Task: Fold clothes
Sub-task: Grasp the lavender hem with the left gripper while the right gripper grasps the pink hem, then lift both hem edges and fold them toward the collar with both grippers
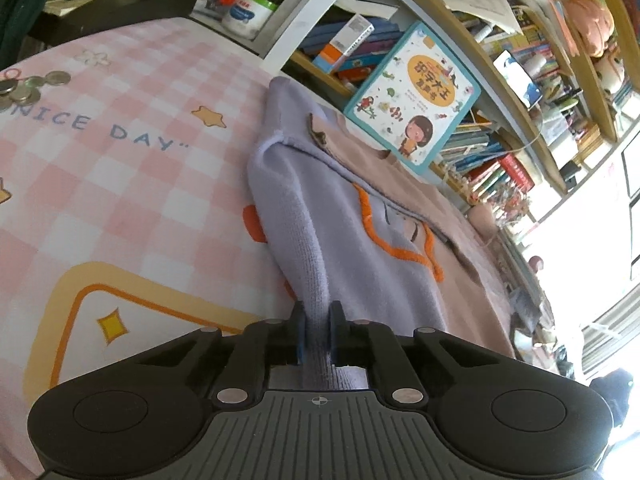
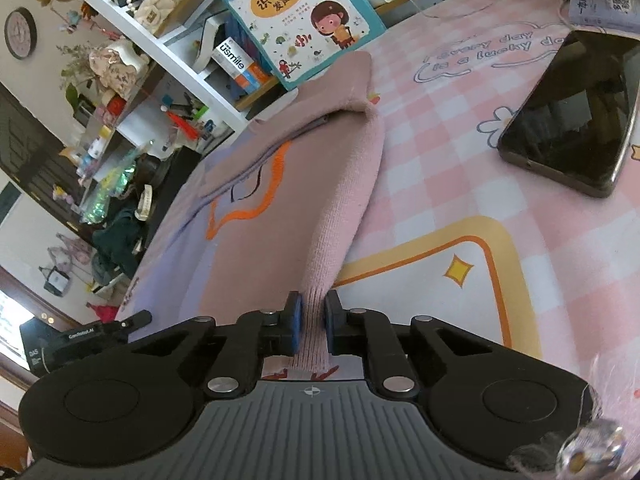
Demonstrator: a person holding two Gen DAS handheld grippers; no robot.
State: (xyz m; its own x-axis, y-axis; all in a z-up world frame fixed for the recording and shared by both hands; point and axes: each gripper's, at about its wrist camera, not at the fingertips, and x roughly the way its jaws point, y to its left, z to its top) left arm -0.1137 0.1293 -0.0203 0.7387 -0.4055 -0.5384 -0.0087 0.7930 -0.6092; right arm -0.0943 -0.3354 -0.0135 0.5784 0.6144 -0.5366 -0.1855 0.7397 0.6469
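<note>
The sweater (image 1: 360, 216) lies on the mat (image 1: 120, 152), a pink-and-white checked surface printed with stars and lettering. The garment is knitted, lilac on one half and dusty pink on the other, with an orange outline motif across the front.

Left gripper (image 1: 318, 334): jaws clamped on a lilac cuff. The knit passes between the blue pads and runs up and away as a taut sleeve to the body of the garment. The sleeve is raised off the mat near the gripper.

Right gripper (image 2: 313, 328): jaws clamped on a pink cuff. The ribbed end shows between the pads, and the pink sleeve runs away from it to the shoulder. In this view the sleeve lies along the right edge of the garment, beside bare mat.

Surroundings:
- A picture book (image 2: 300, 16) leans against the shelves (image 1: 520, 80) at the far edge of the mat, just behind the sweater's far end.
- A phone (image 2: 572, 112) lies flat on the mat, right of the pink sleeve and well apart from it.
- Coins (image 1: 24, 88) lie at the far left of the mat in the left view.
- A pen pot (image 1: 248, 12) stands beyond the mat's far edge.
</note>
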